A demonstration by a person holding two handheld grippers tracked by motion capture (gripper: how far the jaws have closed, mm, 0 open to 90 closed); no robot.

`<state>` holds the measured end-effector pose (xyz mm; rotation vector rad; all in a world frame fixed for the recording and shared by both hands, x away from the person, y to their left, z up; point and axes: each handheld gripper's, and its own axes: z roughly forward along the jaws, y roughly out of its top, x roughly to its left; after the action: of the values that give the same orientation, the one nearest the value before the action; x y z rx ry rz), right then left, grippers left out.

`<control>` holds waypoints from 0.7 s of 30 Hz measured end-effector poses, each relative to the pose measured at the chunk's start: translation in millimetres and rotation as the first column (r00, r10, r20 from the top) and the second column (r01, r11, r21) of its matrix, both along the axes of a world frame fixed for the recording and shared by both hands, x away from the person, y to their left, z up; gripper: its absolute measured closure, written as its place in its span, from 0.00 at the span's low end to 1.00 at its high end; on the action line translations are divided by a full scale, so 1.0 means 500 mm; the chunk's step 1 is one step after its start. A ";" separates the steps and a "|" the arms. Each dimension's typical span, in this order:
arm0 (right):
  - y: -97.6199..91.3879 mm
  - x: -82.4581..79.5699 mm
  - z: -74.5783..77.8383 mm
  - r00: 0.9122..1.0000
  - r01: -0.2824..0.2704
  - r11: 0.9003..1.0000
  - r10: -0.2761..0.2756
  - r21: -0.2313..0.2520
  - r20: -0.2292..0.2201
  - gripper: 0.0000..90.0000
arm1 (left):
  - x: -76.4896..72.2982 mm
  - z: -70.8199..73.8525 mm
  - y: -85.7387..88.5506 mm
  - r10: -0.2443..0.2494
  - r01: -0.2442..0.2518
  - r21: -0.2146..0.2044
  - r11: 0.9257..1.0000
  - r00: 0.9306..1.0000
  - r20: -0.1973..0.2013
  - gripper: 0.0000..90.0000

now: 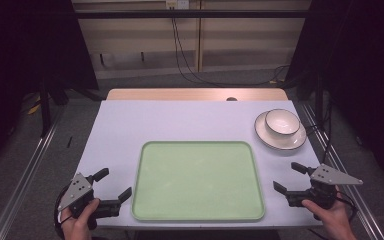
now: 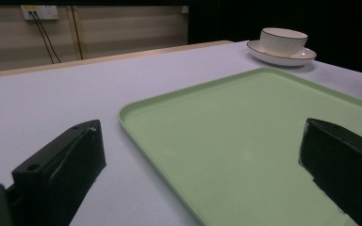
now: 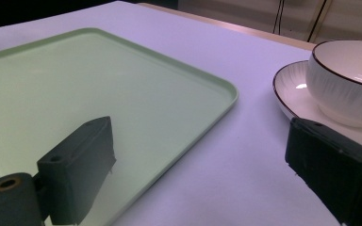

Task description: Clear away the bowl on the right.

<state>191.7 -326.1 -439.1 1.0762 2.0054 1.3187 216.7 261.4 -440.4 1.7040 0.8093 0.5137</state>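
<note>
Left tool and right tool: jaws apart, nothing between them, flanking the rectangular pale-green plastic tray. White black-rimmed ceramic bowl sits on matching saucer, desk's far right corner

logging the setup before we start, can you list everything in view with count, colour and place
flat rectangular plastic tray: 1, pale green, middle of the table near the front edge, nothing on it
ribbed ceramic bowl: 1, white with a dark rim, standing on the plate
round ceramic plate: 1, white with a dark rim, far right of the table
table: 1, pale lilac top with a wooden far edge
left gripper: 1, black, left of the tray, open
right gripper: 1, black, right of the tray, open
</note>
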 end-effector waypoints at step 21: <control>-0.011 0.021 -0.002 0.996 -0.042 0.997 0.047 0.066 -0.077 0.19 | -0.001 0.001 0.004 0.014 -0.014 -0.011 1.000 1.000 0.003 0.01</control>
<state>202.1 -331.6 -440.0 1.1351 2.0683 1.3920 216.5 263.4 -440.1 1.6887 0.8209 0.5204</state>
